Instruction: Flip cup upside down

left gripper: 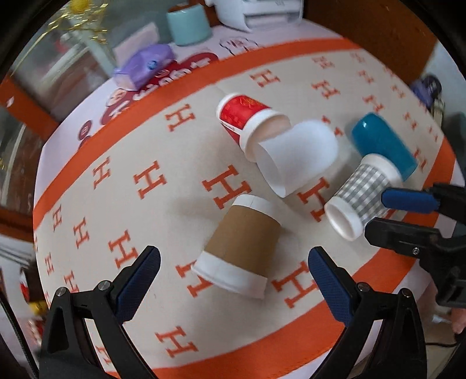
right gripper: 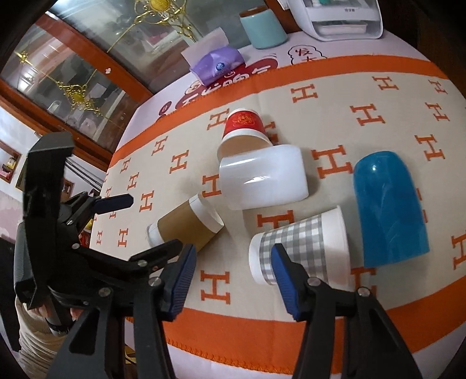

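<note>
Several cups lie on their sides on an orange-and-cream H-patterned cloth (left gripper: 163, 210). A brown-sleeved paper cup (left gripper: 238, 247) (right gripper: 186, 224) lies just beyond my open left gripper (left gripper: 233, 262), between its fingers' line. A grey checked paper cup (left gripper: 361, 195) (right gripper: 300, 247) lies right in front of my open right gripper (right gripper: 233, 259), whose right finger (right gripper: 287, 277) is at its base. A red paper cup (left gripper: 244, 116) (right gripper: 243, 125), a white plastic cup (left gripper: 300, 154) (right gripper: 262, 177) and a blue plastic cup (left gripper: 381, 140) (right gripper: 387, 204) lie beyond. The right gripper shows in the left view (left gripper: 387, 212).
At the back of the table stand a purple tissue pack (right gripper: 215, 65), a teal canister (right gripper: 262, 26) and a white appliance (right gripper: 340, 17). A glass-fronted wooden cabinet (right gripper: 72, 73) stands behind on the left. The cloth's orange border (right gripper: 262, 320) runs along the near edge.
</note>
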`<state>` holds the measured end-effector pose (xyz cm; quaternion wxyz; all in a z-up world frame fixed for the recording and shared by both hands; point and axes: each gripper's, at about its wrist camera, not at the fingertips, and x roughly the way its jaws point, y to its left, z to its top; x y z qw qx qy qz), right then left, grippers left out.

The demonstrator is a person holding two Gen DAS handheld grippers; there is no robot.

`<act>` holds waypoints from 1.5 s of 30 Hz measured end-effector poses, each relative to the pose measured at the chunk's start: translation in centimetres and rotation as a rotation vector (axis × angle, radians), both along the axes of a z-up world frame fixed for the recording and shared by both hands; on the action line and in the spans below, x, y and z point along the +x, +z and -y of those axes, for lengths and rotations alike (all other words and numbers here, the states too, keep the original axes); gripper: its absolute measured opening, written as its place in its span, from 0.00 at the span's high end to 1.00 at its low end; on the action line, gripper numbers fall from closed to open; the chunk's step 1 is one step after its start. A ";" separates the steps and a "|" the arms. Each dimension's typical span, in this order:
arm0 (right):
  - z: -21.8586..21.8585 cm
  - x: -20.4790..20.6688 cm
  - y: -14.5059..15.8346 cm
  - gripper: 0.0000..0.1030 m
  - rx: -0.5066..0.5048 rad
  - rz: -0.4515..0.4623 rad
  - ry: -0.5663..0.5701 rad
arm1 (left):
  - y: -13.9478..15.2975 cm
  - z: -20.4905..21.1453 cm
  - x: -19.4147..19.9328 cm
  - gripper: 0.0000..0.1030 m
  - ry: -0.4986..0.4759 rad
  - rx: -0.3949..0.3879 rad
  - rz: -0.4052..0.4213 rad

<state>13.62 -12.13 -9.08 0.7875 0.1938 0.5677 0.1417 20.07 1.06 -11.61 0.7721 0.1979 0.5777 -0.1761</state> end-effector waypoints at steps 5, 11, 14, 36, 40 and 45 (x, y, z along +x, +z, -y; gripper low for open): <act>0.0 0.4 -0.6 0.48 -0.001 -0.017 -0.002 | -2.0 1.3 1.7 0.02 -0.079 0.047 -0.063; 0.1 0.2 -0.9 0.48 0.004 -0.019 -0.001 | -4.5 2.7 3.0 0.02 -0.126 0.092 -0.119; 0.2 0.2 -0.9 0.48 -0.002 -0.015 0.002 | -5.5 3.1 3.4 0.04 -0.127 0.116 -0.134; 2.7 -4.0 1.7 0.48 0.025 0.054 -0.042 | -2.6 -0.4 0.6 0.40 0.247 -0.033 -0.254; 4.1 -5.7 0.8 0.48 0.034 0.030 -0.066 | -3.0 -1.7 -2.4 0.40 0.390 -0.148 -0.324; 5.3 -7.2 -1.0 0.48 0.036 -0.018 -0.087 | -4.7 -2.4 -7.1 0.40 0.535 -0.304 -0.381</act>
